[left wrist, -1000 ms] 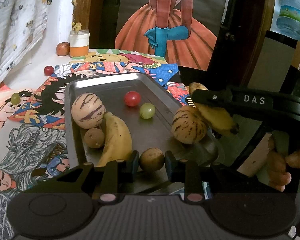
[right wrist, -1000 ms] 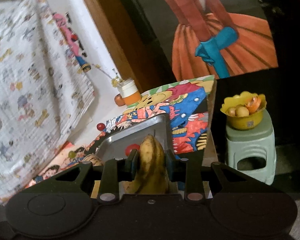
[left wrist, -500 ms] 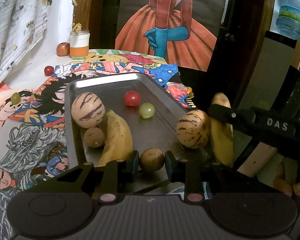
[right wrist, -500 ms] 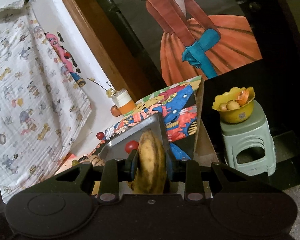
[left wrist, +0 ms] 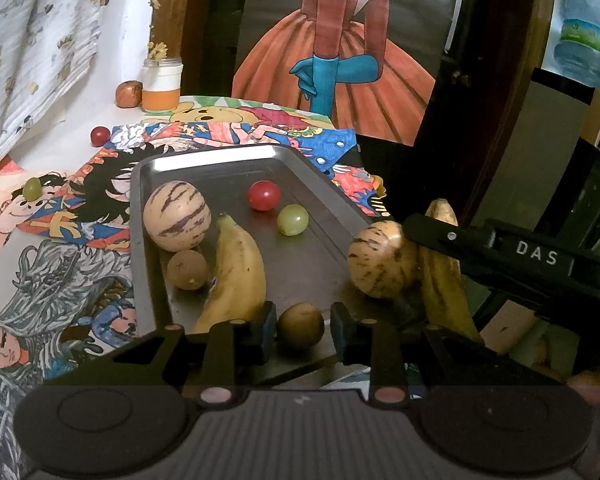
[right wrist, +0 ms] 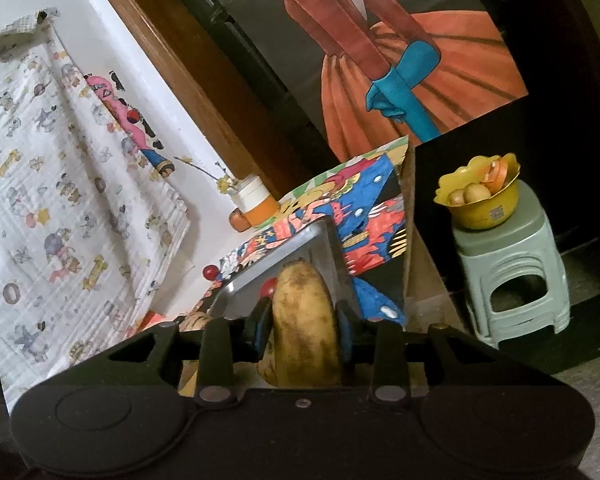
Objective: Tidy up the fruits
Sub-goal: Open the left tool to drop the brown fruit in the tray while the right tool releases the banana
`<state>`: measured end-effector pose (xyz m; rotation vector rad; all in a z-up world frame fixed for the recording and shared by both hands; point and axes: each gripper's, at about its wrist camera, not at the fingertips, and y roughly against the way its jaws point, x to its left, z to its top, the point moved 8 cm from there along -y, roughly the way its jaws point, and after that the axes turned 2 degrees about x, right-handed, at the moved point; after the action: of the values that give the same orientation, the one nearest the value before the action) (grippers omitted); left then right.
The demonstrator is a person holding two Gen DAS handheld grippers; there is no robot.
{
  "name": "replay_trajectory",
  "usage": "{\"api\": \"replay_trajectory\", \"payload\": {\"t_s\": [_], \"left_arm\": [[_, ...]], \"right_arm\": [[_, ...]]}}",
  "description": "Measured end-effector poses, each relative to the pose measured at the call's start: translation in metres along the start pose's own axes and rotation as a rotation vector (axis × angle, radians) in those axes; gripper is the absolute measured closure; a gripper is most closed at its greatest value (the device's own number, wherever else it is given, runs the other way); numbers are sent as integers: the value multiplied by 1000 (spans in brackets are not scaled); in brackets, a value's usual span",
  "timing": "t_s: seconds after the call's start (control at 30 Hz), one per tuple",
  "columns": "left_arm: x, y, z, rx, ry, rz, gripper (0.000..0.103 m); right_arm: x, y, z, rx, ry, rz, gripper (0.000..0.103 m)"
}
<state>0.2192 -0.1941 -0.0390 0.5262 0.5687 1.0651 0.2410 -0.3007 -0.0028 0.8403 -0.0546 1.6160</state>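
A metal tray (left wrist: 220, 164) holds a striped melon (left wrist: 177, 216), a banana (left wrist: 236, 272), a red grape (left wrist: 263, 195), a green grape (left wrist: 292, 220), a small brown fruit (left wrist: 187, 269) and a second striped melon (left wrist: 380, 259). My left gripper (left wrist: 302, 327) is open around a brown round fruit (left wrist: 301, 325) at the tray's near edge, with small gaps on both sides. My right gripper (right wrist: 303, 326) is shut on a spotted banana (right wrist: 304, 320), which in the left wrist view (left wrist: 444, 276) stands upright beside the right melon at the tray's right edge.
Loose fruits lie on the cartoon-print cloth: a red one (left wrist: 100, 136), a green one (left wrist: 32, 189), a brown one (left wrist: 129, 94) beside an orange-and-white jar (left wrist: 161, 88). A yellow bowl of fruit (right wrist: 478, 200) sits on a green stool (right wrist: 512, 272) off the table's right edge.
My right gripper has swung the banana from lying over the right melon to upright beside it, tilting the right view upward. My left gripper and the brown fruit have stayed put.
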Motion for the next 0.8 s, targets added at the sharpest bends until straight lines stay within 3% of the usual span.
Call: {"api": "replay_trajectory", "payload": {"t_s": [0.3,0.63,0.8], "left_arm": [[0,2,0,-7,9,-9,59],[0,6,2,-18,26,-13,56],[0,11,4,-31,45,-21,52]], "right_arm": [[-3,-7,-1,1,-79,34,64],[-6,-29,7,47,-139,64,62],[-10,-39,5,73,-189,96,55]]}}
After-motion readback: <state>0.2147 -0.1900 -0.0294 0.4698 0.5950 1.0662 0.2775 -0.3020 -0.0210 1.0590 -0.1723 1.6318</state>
